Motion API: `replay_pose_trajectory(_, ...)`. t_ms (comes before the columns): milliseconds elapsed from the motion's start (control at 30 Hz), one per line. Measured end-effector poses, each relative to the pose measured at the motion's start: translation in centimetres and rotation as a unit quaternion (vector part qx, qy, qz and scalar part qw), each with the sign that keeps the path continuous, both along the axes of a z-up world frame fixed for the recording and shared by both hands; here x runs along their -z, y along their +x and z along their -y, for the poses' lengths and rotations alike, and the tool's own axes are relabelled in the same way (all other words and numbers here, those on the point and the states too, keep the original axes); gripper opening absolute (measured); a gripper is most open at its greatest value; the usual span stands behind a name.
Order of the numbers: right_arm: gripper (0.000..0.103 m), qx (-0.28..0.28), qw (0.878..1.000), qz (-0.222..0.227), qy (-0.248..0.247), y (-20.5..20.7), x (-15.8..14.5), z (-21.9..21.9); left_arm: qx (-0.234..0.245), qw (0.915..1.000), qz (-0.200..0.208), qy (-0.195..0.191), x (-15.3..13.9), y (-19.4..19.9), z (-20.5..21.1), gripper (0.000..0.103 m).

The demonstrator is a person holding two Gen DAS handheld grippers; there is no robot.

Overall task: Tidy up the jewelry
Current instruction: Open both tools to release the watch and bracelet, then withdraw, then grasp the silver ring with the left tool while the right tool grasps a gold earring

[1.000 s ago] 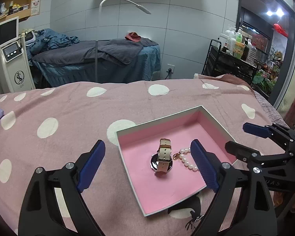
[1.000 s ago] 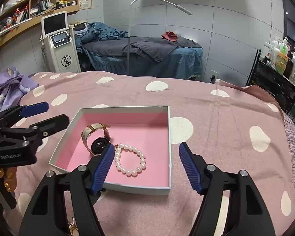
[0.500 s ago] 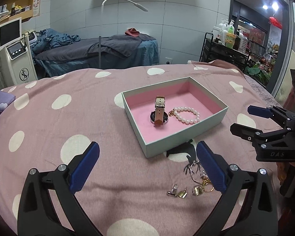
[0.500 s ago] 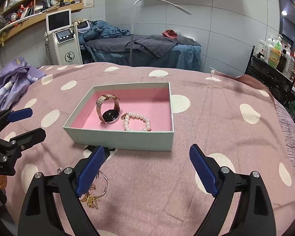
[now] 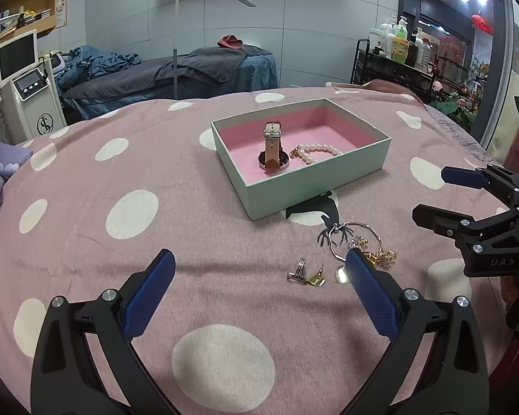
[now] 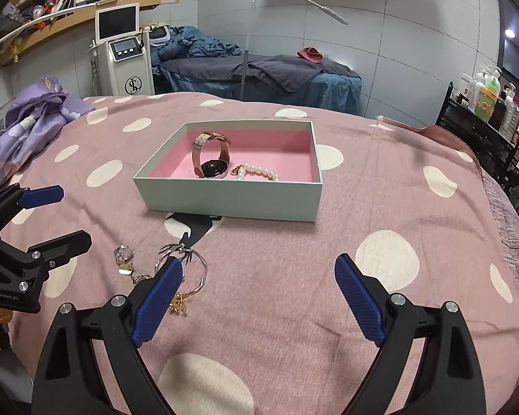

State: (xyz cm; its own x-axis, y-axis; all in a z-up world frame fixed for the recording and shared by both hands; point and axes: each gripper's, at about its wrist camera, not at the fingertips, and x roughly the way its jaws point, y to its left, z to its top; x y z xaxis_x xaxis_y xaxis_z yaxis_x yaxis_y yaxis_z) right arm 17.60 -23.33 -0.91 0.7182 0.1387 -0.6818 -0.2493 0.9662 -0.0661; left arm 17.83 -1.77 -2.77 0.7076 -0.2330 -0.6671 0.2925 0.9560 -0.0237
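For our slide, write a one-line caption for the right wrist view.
Open right gripper above loose jewelry on a dotted bedspread; watch and pearl bracelet already boxed.

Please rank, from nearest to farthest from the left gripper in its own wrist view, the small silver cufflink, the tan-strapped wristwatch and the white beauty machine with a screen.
1. Small silver cufflink: on the spotted cloth, just ahead of the left gripper, towards its right finger.
2. Tan-strapped wristwatch: inside the pink-lined box, mid-bed.
3. White beauty machine with a screen: beyond the bed, far left.
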Motion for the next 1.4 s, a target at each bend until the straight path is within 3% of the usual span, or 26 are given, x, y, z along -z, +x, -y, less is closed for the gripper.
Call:
replay_pose_trajectory(367,0.086,-0.024,0.999,-0.018,-0.014,-1.5,1.7,-1.0,0.004,0.9998,-0.015,0.012,1.7,-1.5,0.0,0.097)
replay_pose_trajectory(567,0.070,-0.039,0.998,-0.030,-0.026,-1.8,2.3,-1.5,0.010,0.9996,-0.023,0.012,2.6,-2.0,0.1,0.096)
replay_pose_trajectory(733,0.062,-0.056,0.997,-0.036,-0.030,-2.0,2.5,-2.2,0.017,0.9993,-0.033,0.011,3.0,-1.8,0.3,0.079)
replay_pose_trajectory(967,0.043,-0.081,0.994,-0.056,-0.039,-1.7,3.4,-3.7,0.031,0.9987,-0.039,0.010,3.2,-1.2,1.0,0.062)
replay_pose_trajectory(1400,0.034,-0.082,0.993,-0.077,-0.029,-0.9,3.8,-4.2,0.057,0.9968,-0.044,0.034,3.9,1.2,2.3,0.042)
